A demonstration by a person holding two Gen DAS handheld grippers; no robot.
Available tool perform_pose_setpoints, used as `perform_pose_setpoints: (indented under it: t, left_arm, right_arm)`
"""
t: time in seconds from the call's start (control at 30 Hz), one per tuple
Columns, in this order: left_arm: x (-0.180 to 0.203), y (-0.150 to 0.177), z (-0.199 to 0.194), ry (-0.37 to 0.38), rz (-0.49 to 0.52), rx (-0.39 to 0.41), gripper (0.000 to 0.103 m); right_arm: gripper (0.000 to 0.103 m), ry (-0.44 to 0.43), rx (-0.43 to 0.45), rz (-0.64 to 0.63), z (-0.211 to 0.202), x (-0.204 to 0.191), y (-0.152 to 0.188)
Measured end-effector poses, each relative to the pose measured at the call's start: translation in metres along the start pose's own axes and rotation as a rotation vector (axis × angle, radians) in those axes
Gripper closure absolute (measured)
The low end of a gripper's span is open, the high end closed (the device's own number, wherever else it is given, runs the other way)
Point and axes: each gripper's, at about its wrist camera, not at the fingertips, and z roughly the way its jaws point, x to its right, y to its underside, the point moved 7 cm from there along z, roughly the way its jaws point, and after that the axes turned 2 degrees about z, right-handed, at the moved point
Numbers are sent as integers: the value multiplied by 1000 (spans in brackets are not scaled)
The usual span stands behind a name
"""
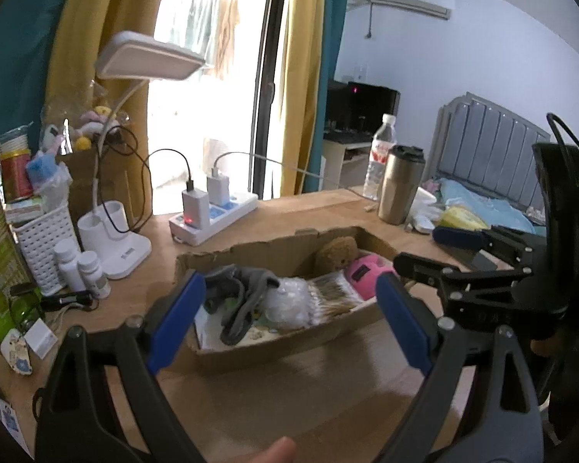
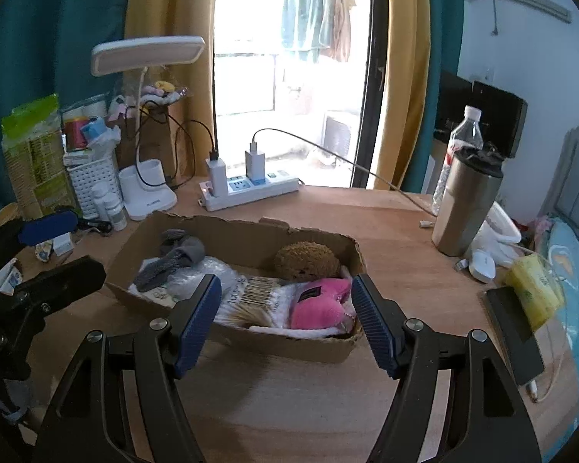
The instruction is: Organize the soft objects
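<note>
This is a lived-in bedroom at home: a bed [image 1: 478,196] with a grey padded headboard [image 1: 490,146] stands beside the wooden counter [image 2: 366,223], a wall air conditioner [image 1: 409,0] hangs above, yellow curtains [image 2: 166,54] frame a balcony door, and laundry [image 2: 316,15] dries outside.

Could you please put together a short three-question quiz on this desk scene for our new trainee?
1. True or false: the left gripper holds the grey sock.
2. Which soft item in the cardboard box lies nearest the right gripper? A. pink plush toy B. brown plush toy C. grey sock
3. Fill in: both grippers are ____.

Key: 1. False; its jaws are apart and empty. 2. A. 3. open.
</note>
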Motion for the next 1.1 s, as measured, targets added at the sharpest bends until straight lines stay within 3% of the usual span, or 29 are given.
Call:
perform_pose_setpoints:
  t: [0.4,0.53,0.87,1.1]
  left_arm:
    - [16,2,-51,18,39,71,10]
    - [14,3,-71,-2,41,101,4]
    - [22,1,-123,-50,94,188,1]
    - [15,-8,-145,-100,52,276,1]
  right_arm:
    - [30,26,78,-18,-51,-25,1]
    - [30,50,97,-24,-67,-30,3]
    - [30,110,189,-37,-122,-51,9]
    - [30,107,260,-24,-149,-65,11]
